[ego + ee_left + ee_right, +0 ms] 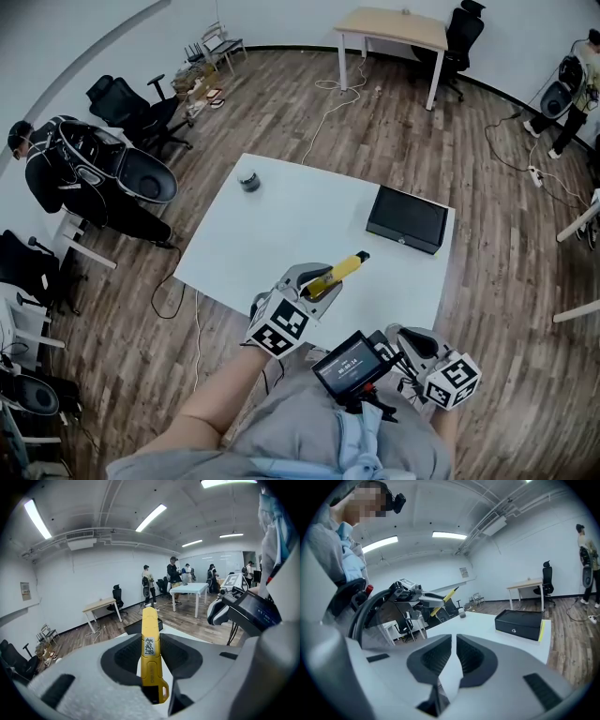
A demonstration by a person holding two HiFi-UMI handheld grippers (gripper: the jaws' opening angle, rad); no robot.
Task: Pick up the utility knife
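My left gripper [322, 283] is shut on the yellow utility knife [341, 271], which it holds above the near edge of the white table [281, 225]. The knife's black tip points up and to the right past the jaws. In the left gripper view the knife [150, 620] runs straight out between the dark pads [126, 656], and its rear end with a slot sits deep in my left gripper [150, 640]. My right gripper [396, 334] hovers low at the right, close to the person's body. It is shut with nothing between the pads [436, 656], as the right gripper view [453, 641] shows.
A black flat box [407, 218] lies at the table's right corner. A small dark jar [249, 181] stands near the far left edge. A device with a lit screen [352, 364] hangs at the person's chest. Office chairs, cables and other people surround the table.
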